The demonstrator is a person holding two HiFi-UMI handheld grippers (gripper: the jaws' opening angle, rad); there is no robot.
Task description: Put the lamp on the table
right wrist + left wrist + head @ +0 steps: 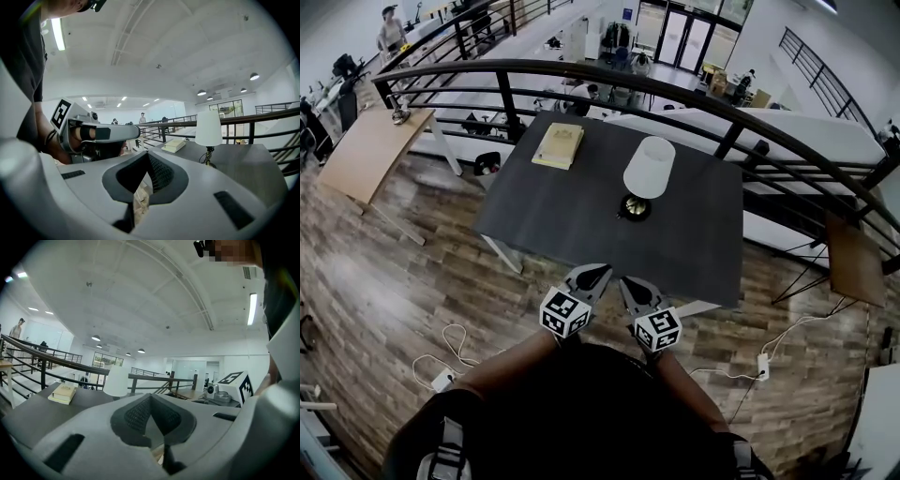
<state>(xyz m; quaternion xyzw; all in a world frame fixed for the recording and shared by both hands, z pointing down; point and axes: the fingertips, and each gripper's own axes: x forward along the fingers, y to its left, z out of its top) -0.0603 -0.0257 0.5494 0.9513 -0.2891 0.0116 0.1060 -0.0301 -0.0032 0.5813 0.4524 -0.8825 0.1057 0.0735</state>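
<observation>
The lamp [649, 169], with a white shade and a dark round base, stands upright on the dark table [572, 216], right of the middle. In the left gripper view its shade [116, 380] shows beyond the jaws, and the right gripper view shows the lamp [208, 127] to the right. My left gripper [592, 276] and right gripper [628, 285] hover side by side at the table's near edge, well short of the lamp. Both are shut with nothing between their jaws, as the left gripper [151, 399] and right gripper [147, 157] views show.
A pale book [559, 145] lies at the table's far left. A black railing [581, 70] curves behind the table. A wooden table [366, 150] stands at the left, another [855, 253] at the right. Cables and power strips [441, 378] lie on the wooden floor.
</observation>
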